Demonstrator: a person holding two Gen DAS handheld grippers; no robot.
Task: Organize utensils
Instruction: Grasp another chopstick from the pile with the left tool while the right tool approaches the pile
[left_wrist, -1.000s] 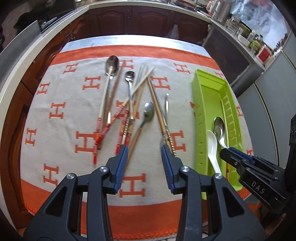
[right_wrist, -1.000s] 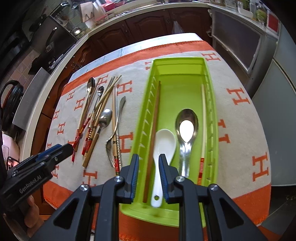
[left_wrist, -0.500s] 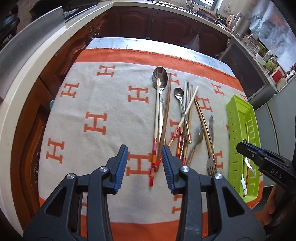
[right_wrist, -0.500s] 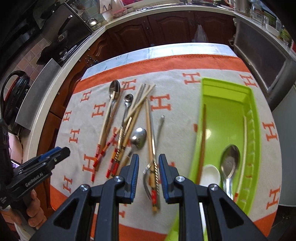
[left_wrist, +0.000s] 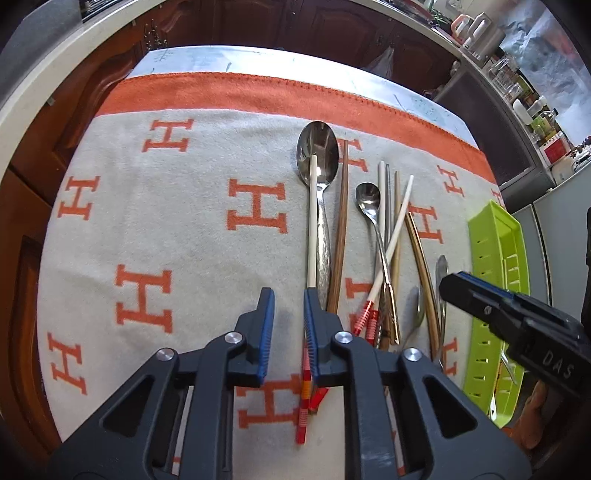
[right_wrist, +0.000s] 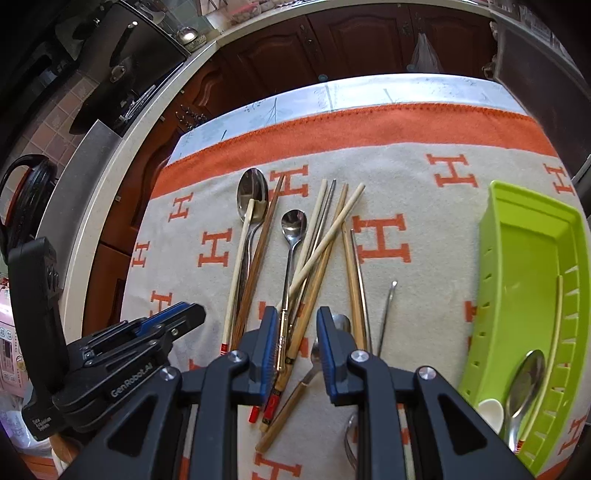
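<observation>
Just ahead of the left hand-held gripper (left_wrist: 286, 314), low over the orange-and-grey blanket (left_wrist: 177, 229) on the tabletop, lies the loose utensil pile. Its jaws are parted with a gap between the blue pads and nothing in them; the right-side pad sits against, or just over, the pale chopstick with the red banded end (left_wrist: 312, 229). Contact is hard to judge under fisheye. That chopstick crosses the bowl of the large steel spoon (left_wrist: 317, 155), with a dark wooden chopstick (left_wrist: 340, 229) just beside it. Likely the outermost piece is the target because it's easiest to isolate.

The right hand-held gripper (right_wrist: 297, 339) hovers over the middle of the pile, jaws also apart and empty, straddling the small spoon's handle (right_wrist: 290, 273) and a couple of bamboo chopsticks (right_wrist: 314, 291). A fork (right_wrist: 384, 321) lies just right of it.

Well to the right of both, the green tray (right_wrist: 491, 295) already holds a steel spoon (right_wrist: 524, 380), a white spoon (right_wrist: 491, 410) and a pale chopstick along its slotted wall. So sorting is partly done; most pieces are still on the blanket. Tangled sticks risk a double pick.
</observation>
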